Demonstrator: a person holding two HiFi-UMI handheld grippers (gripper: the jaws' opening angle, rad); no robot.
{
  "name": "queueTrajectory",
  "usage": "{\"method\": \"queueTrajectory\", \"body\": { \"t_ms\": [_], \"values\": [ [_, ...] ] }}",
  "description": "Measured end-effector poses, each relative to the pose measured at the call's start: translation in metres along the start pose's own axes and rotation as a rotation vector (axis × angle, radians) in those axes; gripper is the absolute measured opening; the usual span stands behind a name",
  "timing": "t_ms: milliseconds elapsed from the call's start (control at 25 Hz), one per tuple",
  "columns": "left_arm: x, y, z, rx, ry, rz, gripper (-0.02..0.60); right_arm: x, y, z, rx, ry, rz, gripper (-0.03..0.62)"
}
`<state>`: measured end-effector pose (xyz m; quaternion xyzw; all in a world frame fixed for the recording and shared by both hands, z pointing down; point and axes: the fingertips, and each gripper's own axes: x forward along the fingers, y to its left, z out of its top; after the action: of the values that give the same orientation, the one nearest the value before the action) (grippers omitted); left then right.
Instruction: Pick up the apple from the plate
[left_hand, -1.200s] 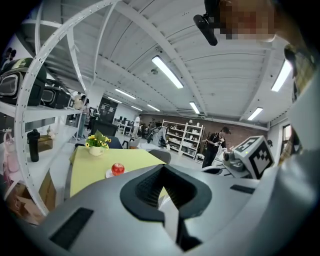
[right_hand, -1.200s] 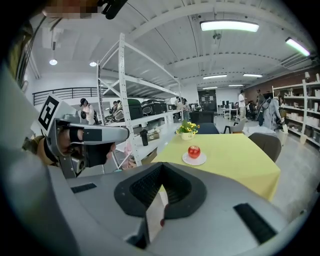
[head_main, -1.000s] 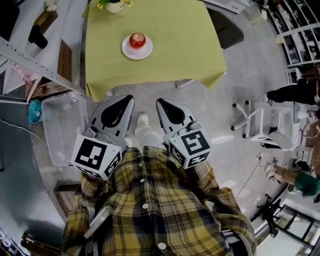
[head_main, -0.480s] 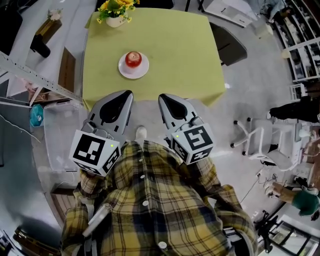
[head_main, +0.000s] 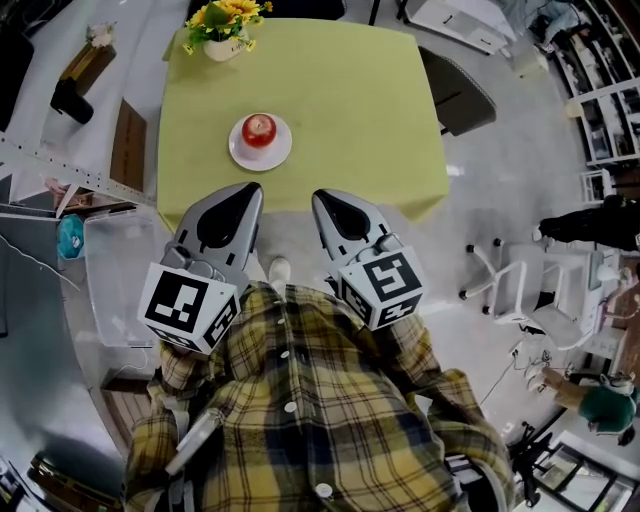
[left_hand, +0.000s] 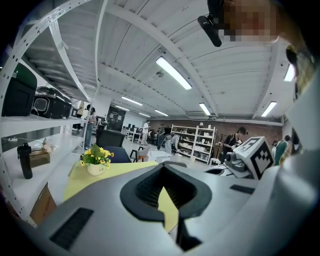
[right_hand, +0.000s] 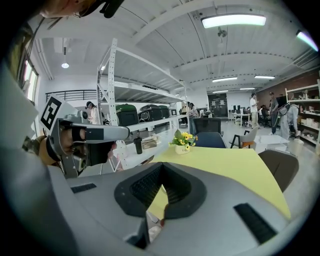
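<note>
A red apple sits on a small white plate on the near left part of a yellow-green table. My left gripper is held at chest height, shut and empty, its tip just short of the plate at the table's near edge. Beside it, my right gripper is also shut with nothing in it, its tip over the same edge. In the left gripper view the jaws meet and hide the apple. The right gripper view shows the same closed jaws with the tabletop beyond.
A pot of yellow flowers stands at the table's far left corner. A dark chair is at the table's right side, a clear plastic bin and metal shelving are to the left, and a white chair is on the right.
The table, plate and apple have drawn nearer in the head view. Both gripper tips, earlier over the floor, now reach the table's near edge. Both stay shut.
</note>
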<state>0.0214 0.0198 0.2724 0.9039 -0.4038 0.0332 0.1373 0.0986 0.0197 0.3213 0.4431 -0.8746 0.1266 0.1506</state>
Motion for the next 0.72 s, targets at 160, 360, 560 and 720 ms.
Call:
{"method": "queueTrajectory", "body": {
  "t_ms": [160,360,560,720],
  "values": [
    [0.013,0.026,0.003,-0.007,0.019,-0.007,-0.002,0.027,-0.006,0.008,0.015,0.01,-0.005,-0.003],
    [0.034,0.069,0.022,-0.001,0.024,-0.023,-0.002,0.07,-0.013,0.029,0.026,0.01,-0.017,-0.003],
    [0.054,0.113,0.041,0.014,0.028,-0.057,-0.002,0.111,-0.021,0.045,0.042,0.014,-0.045,-0.003],
    [0.066,0.141,0.048,0.021,0.042,-0.094,-0.002,0.14,-0.026,0.054,0.06,0.019,-0.079,-0.003]
  ]
}}
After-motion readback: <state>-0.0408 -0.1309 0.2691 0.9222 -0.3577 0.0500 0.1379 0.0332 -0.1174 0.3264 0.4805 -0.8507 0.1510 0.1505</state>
